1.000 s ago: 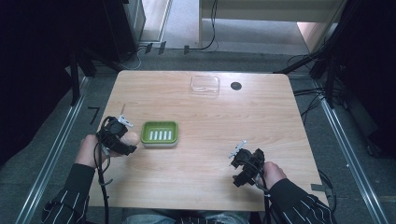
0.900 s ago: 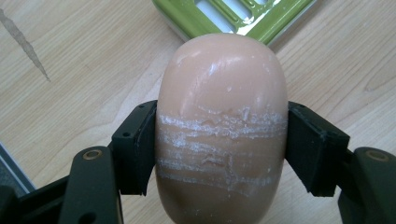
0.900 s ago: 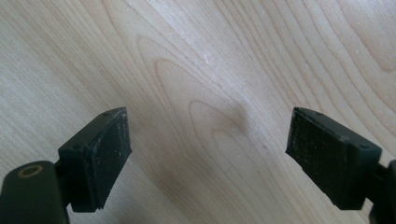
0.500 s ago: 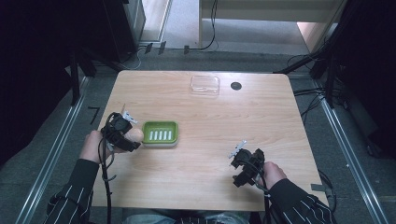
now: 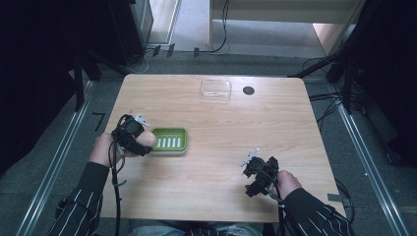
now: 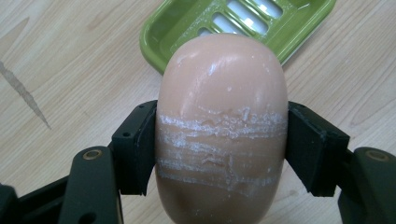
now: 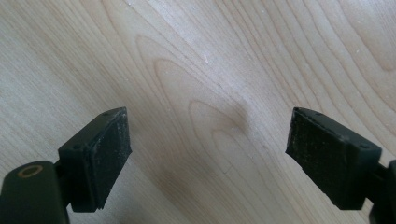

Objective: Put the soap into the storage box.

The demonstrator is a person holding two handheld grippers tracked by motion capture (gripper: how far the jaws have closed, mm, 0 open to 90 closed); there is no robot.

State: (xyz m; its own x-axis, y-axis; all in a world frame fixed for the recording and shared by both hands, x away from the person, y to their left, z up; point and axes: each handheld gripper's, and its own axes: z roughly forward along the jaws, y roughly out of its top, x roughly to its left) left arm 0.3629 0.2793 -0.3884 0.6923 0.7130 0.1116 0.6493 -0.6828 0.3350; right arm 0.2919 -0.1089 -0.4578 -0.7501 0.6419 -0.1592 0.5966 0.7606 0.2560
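- Between the two black pads of the left gripper [image 6: 222, 154] sat a peach-coloured bar of soap [image 6: 222, 126], clamped across its narrow waist so the rounded ends stayed free above and below the jaws.
- White scuffed bands ran across the soap right at pad level, likely marks from such a grip.
- Just past the soap's far end, toward the upper right of the left gripper view, lay a green soap dish [image 6: 261, 23] with slotted drain holes; the bar was aimed at it, which I judge to be the reason for holding it lengthwise and low over the wood.
- Seen from the high view, the left gripper [image 5: 140, 137] stood at the left of the frame, with the soap [image 5: 146, 139] touching or just beside the dish's [image 5: 169, 148] left rim, not yet inside it.
- Lower right in that view, the right gripper [image 5: 251, 162] rested apart from the work; its own view showed the jaws spread wide with nothing but bare table [image 7: 210, 70] between them, probably kept clear so it would not crowd the placing.
- Near the top edge of the table [image 5: 221, 196] sat a clear plastic lid or tray [image 5: 216, 89] beside a dark round cable hole [image 5: 248, 90], both well apart from the dish.
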